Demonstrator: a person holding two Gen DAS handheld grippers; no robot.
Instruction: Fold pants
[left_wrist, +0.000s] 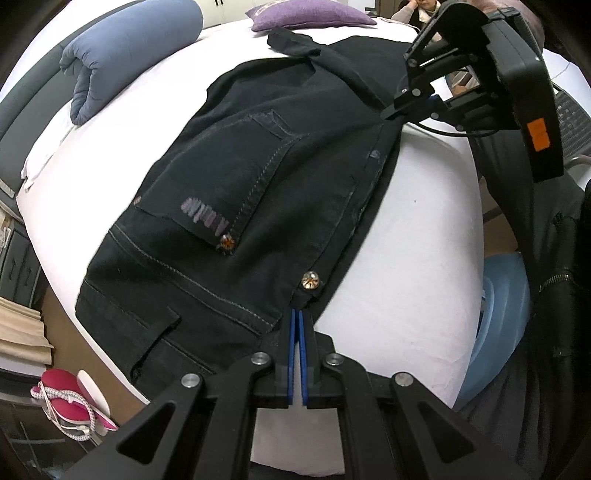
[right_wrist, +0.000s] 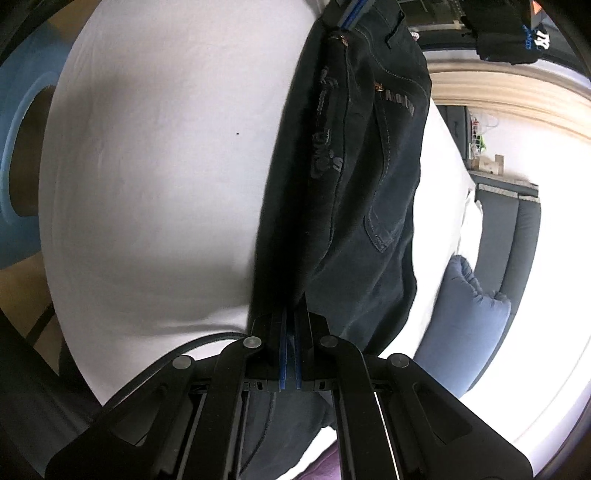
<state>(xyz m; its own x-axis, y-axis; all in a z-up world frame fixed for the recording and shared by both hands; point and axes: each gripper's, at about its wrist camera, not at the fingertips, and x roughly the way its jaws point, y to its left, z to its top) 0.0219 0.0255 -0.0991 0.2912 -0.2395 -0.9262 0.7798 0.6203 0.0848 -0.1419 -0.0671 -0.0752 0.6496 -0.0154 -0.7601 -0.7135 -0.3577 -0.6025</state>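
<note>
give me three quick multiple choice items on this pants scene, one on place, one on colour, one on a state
1. Where does the rolled blue-grey duvet lie?
A. on the white bed
B. on the floor
C. on a chair

2. What colour is the square fabric cushion at the far end of the white bed?
A. green
B. purple
C. yellow

3. How is the left tool?
A. wide open
B. shut on nothing
C. shut on the dark denim pants

Answers: 1 A, it rests on the sheet by the bed's edge. 2 B, its cover is purple. 3 C, its blue pads pinch the pants' edge beside a metal stud.
</note>
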